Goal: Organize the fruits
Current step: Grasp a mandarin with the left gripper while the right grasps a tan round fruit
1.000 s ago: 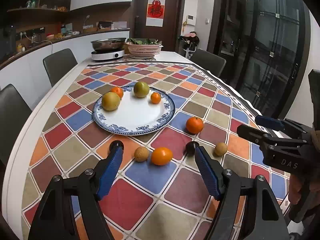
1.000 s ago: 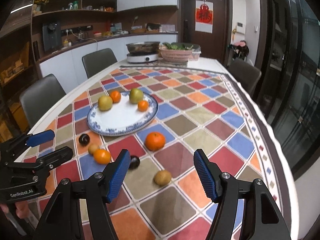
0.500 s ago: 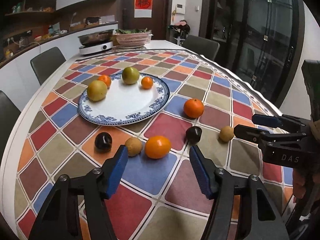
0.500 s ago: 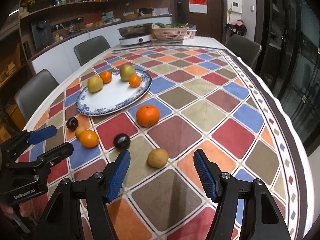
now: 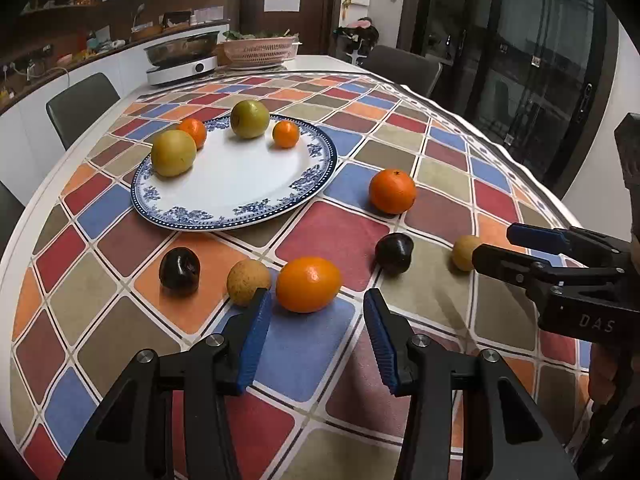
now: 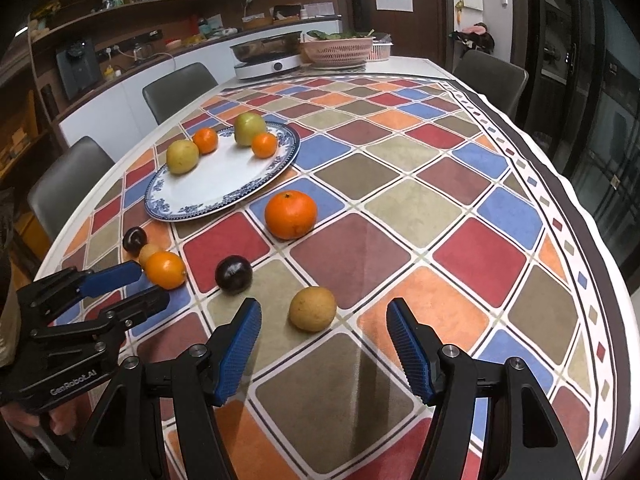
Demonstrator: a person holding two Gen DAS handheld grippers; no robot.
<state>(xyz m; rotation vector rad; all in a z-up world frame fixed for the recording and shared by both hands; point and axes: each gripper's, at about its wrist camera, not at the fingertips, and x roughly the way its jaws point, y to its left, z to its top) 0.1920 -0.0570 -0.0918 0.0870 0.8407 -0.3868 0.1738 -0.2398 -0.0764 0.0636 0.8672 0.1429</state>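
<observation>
The left gripper (image 5: 316, 320) is spread wide and empty, its ribbed blue pads (image 5: 256, 336) just short of a smooth, glossy orange (image 5: 309, 284) on the checked tablecloth (image 5: 332, 236). The right gripper (image 6: 324, 344) gapes equally, holding nothing, before a round, matte tan fruit (image 6: 313, 308). Dark shiny plums (image 6: 233, 274) lie near. Beyond, a blue-rimmed porcelain plate (image 5: 240, 184) carries four fruits.

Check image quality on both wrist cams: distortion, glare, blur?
Left wrist view: strong fisheye bowing with dark corner vignette; soft sheen on the plate; fruit sharp, including the orange ahead of the left gripper. Right wrist view: same bowing; the tan fruit before the right gripper is sharp; no motion blur.
</observation>
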